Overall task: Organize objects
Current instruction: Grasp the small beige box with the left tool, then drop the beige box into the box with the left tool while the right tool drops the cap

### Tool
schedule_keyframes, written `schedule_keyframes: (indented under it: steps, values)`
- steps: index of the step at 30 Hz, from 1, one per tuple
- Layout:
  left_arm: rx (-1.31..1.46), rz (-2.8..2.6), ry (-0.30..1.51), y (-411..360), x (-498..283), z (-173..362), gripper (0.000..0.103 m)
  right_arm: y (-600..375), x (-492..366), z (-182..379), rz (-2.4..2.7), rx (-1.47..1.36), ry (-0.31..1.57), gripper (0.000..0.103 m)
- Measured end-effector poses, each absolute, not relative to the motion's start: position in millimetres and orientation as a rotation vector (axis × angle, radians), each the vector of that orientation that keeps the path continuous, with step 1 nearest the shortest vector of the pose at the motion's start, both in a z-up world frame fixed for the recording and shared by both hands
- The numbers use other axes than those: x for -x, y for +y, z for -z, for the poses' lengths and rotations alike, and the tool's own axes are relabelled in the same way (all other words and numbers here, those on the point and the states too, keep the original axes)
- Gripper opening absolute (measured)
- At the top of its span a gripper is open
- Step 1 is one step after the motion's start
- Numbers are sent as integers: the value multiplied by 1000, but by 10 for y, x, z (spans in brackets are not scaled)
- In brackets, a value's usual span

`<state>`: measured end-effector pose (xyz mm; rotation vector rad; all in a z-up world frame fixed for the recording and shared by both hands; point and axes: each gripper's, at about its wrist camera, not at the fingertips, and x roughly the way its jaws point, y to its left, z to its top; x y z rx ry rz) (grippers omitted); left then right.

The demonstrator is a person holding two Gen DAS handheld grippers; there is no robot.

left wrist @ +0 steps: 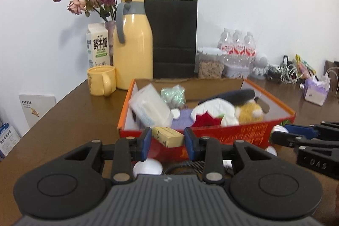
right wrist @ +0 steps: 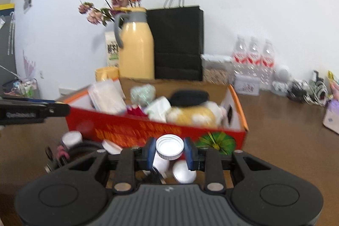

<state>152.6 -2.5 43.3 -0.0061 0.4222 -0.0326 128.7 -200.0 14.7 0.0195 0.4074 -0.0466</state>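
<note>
While both loads hang just short of the red-and-orange cardboard box (left wrist: 233, 132), the left gripper (left wrist: 168, 141) seemingly pinches a pale yellow block (left wrist: 168, 137) lying crosswise; the right gripper (right wrist: 169, 151) clamps a white ribbed-cap bottle (right wrist: 169, 146), cap toward the box.

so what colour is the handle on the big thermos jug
Grey, on a pale yellow thermos jug; the handle shows best in the left wrist view.
</note>
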Motion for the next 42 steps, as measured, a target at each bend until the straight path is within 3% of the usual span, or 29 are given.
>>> schedule_keyframes:
  steps: [14,33,35,37,38,40,42]
  values:
    - [45,42,360,-184,-2125,-631,34,-1821,-2105,-499,30,36,357,27]
    - [55,7,380,-201,-2678,-476,35,-1978,-2576,-323,53,3,395,28]
    - [55,-8,378,-192,-2661,-474,40,-1987,-2549,-317,63,1,389,28]
    - [53,-12,359,-181,-2621,-488,60,-2003,-2519,-314,77,-7,381,29]
    - [53,-17,347,-180,-2598,-501,67,-2009,-2503,-321,80,-11,380,36]
    - [57,-30,313,-167,-2543,-530,100,-2025,-2473,-326,91,-18,371,58]
    - [66,-48,269,-151,-2483,-557,103,-2029,-2437,-337,108,-17,352,91]
